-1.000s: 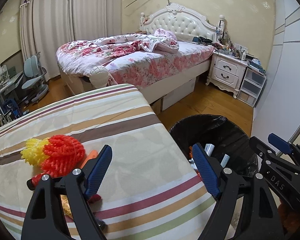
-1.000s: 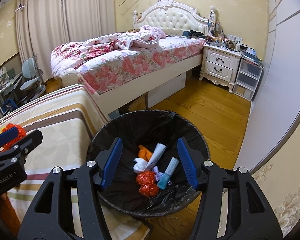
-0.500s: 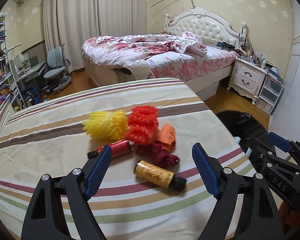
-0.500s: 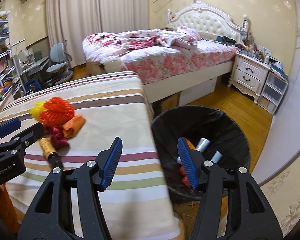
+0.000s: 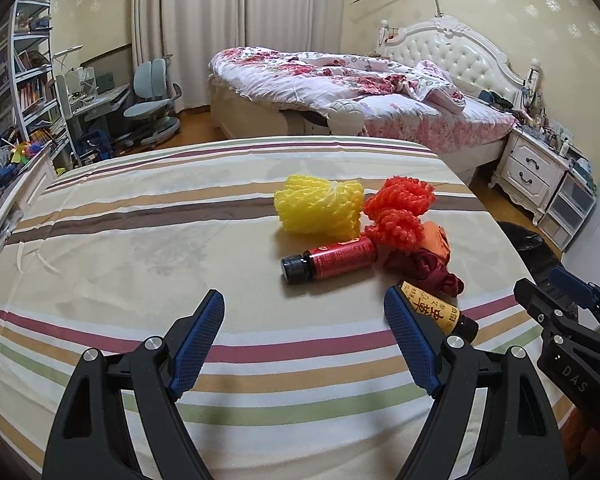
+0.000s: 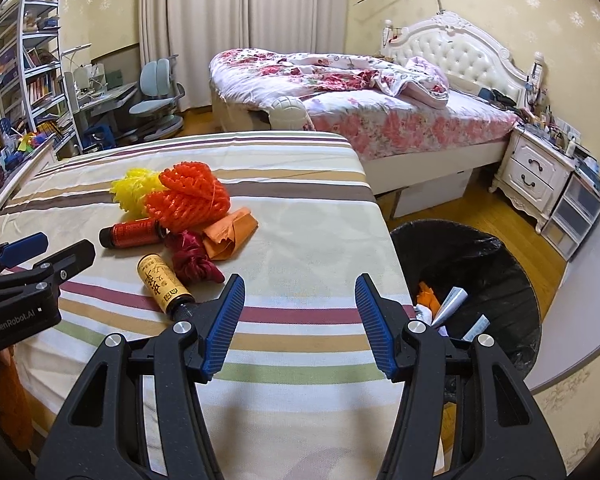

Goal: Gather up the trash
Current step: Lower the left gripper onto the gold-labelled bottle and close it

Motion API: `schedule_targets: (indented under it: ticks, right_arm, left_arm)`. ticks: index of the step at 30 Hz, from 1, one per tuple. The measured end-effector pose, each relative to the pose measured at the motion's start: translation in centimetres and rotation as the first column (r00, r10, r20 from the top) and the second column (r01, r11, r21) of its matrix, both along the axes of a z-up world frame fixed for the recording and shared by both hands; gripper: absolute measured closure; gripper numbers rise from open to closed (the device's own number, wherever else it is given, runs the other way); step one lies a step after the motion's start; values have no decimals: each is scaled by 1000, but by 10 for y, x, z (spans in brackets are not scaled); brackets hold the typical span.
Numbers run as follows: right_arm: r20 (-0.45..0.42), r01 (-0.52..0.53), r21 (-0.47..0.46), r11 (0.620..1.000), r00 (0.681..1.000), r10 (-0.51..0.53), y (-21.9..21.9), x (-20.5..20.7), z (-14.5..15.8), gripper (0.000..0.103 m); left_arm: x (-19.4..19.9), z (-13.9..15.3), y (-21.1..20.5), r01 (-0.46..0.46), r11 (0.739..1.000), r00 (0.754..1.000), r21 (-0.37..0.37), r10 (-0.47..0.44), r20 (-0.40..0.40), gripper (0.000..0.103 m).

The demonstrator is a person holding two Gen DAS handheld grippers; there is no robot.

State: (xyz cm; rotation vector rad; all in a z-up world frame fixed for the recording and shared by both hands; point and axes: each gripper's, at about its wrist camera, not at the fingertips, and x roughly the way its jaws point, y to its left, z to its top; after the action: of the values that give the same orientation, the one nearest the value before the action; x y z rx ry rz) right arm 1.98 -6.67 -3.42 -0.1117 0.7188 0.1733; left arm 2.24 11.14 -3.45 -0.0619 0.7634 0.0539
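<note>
On the striped bedcover (image 5: 140, 248) lies a pile of trash: a yellow foam net (image 5: 318, 210), an orange foam net (image 5: 400, 210), a red bottle (image 5: 332, 258), a yellow bottle (image 5: 436, 310), a dark red crumpled wrapper (image 5: 424, 270) and an orange paper (image 6: 230, 234). My left gripper (image 5: 304, 316) hovers open in front of the pile, empty. My right gripper (image 6: 300, 300) is open and empty over the bedcover's right edge, beside the black-lined bin (image 6: 480, 280), which holds several discarded pieces. The yellow bottle (image 6: 162, 282) lies just left of its left finger.
A floral bed (image 5: 360, 92) with a white headboard stands behind. A white nightstand (image 5: 534, 168) and plastic drawers (image 5: 572, 208) are at the right. A desk, a blue-grey chair (image 5: 152, 104) and bookshelves (image 5: 28, 80) fill the left. Wood floor lies around the bin.
Both grippers have swung left from the bin toward the striped bedcover. The trash pile has come to the centre of the left wrist view. Jaws unchanged and empty.
</note>
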Motion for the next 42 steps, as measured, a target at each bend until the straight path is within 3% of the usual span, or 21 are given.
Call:
schedule_targets:
  ticks: [14,20,30,42]
  right_arm:
    - [-22,104,43,994,994,-103,-54,0,-9,47]
    - [-29,123,70,990,992,-121,-64,-1,-12,47]
    - [-38,96,78,992,995,-93,-55,-1,-16,47]
    - [-48,46,65,997,998,-43,-34,0,-18,47]
  left_arm:
    - [18,-12,-67,62,996,998,57,-60,-36,23]
    - [18,-24,-60,45,997,996,70,-39,-85,23]
    - [13,-25,-47,42,999,994,32,-39,-99,25]
    - [3,-30,-36,93,995,990,-19,-95,-106,75]
